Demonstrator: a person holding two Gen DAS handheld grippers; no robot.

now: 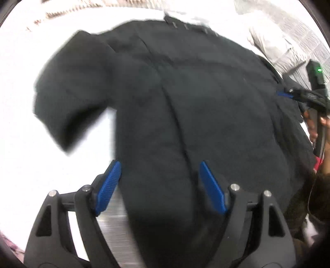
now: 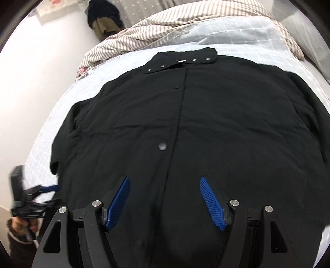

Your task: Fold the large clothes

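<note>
A large black coat [image 2: 206, 123] lies flat on the bed, front up, with its snap-studded collar [image 2: 181, 60] at the far end. One sleeve [image 1: 68, 99] sticks out to the left. Over the coat's near part my right gripper [image 2: 165, 178] hangs open, its blue pads [image 2: 117, 204] apart and holding nothing. My left gripper [image 1: 160, 163] is open too, above the coat's left edge, with cloth below its pads but no grip. Each gripper also shows in the other's view: the left gripper [image 2: 48, 188] at the lower left, the right gripper [image 1: 285, 94] at the coat's right edge.
The bed has a pale quilted sheet [image 2: 237, 35]. A striped duvet [image 2: 165, 26] is bunched along its far side. A dark bundle of clothing [image 2: 103, 18] sits behind that by the white wall [image 2: 31, 72]. A person's hand [image 2: 22, 224] holds the left gripper's handle.
</note>
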